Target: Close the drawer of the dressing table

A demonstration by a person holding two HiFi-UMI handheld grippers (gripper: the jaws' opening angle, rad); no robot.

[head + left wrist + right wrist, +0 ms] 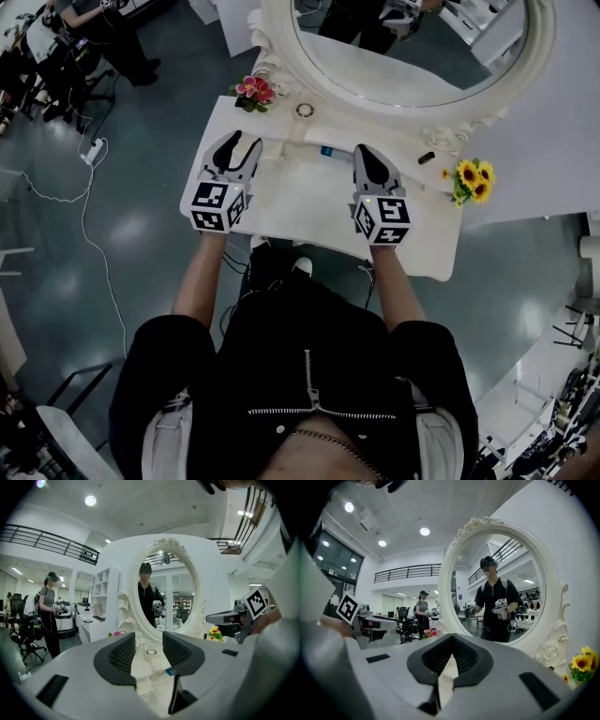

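Left gripper [244,143] with jaws spread and empty; right gripper [362,152] pinched shut on nothing; both hover over the glossy white dressing table [300,202]; its drawer, likely under the near edge, is not clearly shown; a lopsided shove could skew it or jolt the sunflowers [472,178] beside the carved oval mirror [274,47].

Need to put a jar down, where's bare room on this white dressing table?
Bare: the front of the white tabletop between the left claw and right claw, and its corner beside the yellow sunflowers. Crowded: along the oval mirror, with pink flowers, small ring, blue item.
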